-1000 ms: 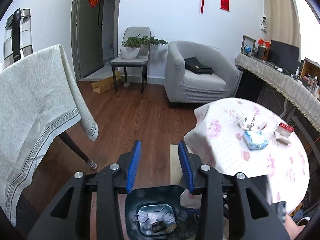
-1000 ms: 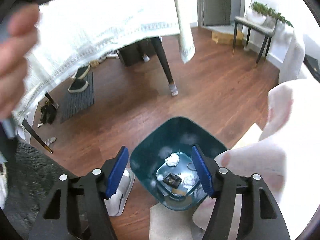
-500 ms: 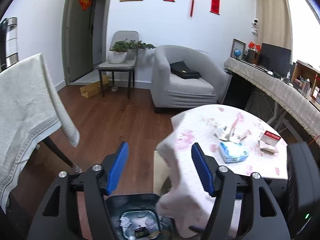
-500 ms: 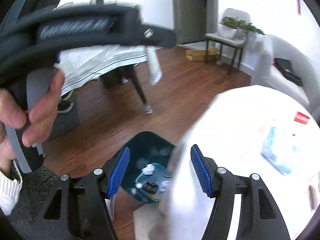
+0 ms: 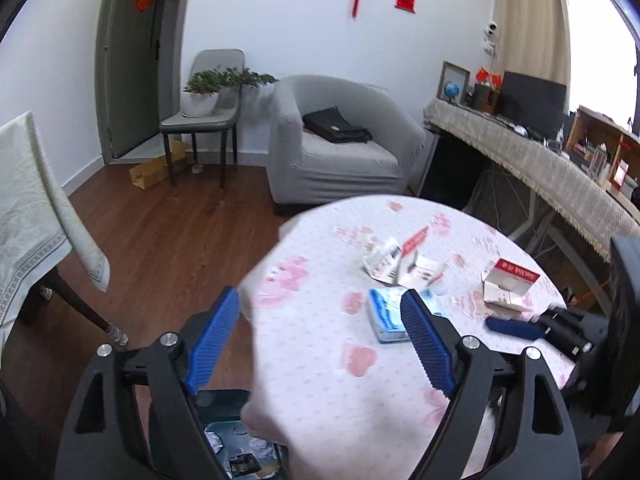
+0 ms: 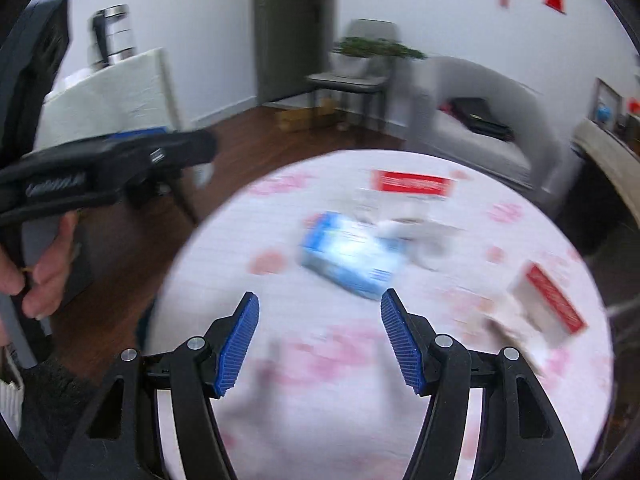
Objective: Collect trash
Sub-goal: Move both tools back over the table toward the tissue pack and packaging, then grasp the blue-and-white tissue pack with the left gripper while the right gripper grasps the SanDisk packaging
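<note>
hovering over the round bench (image 5: 320, 360), whose cloth is white with pink blossoms and fine dots, the left hand-held gripper (image 5: 320, 336) has just been opening its ribbed blue pads wide, with nothing between them. the right hand-held gripper (image 6: 320, 336) stands partly open and empty too, above the bench's near edge. the trash lies mid-bench: a soft blue tissue pack (image 5: 386, 314), a torn white carton (image 5: 404, 258) beside it, and a red-and-white box (image 5: 508, 284) toward the far right edge; its print is too blurred to read, possibly chinese. a dark teal bin (image 5: 236, 440) sits on the wood floor (image 5: 168, 240) below the bench's left rim, holding crumpled paper. bare cloth lies all around the trash.
</note>
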`<state>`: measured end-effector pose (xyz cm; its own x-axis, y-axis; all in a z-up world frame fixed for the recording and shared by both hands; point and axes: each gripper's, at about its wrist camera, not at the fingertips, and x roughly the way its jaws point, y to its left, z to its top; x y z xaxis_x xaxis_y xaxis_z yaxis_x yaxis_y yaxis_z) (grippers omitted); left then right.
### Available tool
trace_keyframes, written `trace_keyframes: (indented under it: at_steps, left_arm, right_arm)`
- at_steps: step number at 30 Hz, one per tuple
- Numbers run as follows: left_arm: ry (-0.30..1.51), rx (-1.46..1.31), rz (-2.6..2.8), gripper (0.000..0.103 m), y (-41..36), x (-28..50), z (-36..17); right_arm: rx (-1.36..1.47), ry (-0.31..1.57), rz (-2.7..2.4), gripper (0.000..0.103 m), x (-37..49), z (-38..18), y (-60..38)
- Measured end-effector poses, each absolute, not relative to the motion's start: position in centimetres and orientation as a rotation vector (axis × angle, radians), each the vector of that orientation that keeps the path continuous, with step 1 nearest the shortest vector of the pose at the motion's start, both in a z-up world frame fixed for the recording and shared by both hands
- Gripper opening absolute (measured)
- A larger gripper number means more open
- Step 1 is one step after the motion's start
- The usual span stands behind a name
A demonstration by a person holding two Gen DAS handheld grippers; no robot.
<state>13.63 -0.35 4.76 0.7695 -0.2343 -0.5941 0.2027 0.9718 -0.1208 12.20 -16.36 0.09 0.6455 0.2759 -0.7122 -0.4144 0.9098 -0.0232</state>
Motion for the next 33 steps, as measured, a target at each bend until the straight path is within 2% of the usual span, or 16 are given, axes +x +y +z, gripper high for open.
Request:
trace_keyframes:
  at_steps: [9, 18, 33]
  left_arm:
    - [0.759, 0.016, -0.253, 0.089, -6.1, 16.1, 1.4]
    - [0.837, 0.080, -0.273, 0.091, -9.8, 17.3, -1.4]
    - [0.890, 0.084, -0.233, 0.092, -10.9, 18.8, -2.7]
  right_arm:
    - [-0.090, 0.755, 0.213, 0.091, 13.0, 0.3, -24.0]
    - [0.032, 0.770, 0.090, 0.099, 13.7, 0.0, -28.5]
    - [0.189, 0.824, 0.010, 0.099, 15.1, -1.9, -30.2]
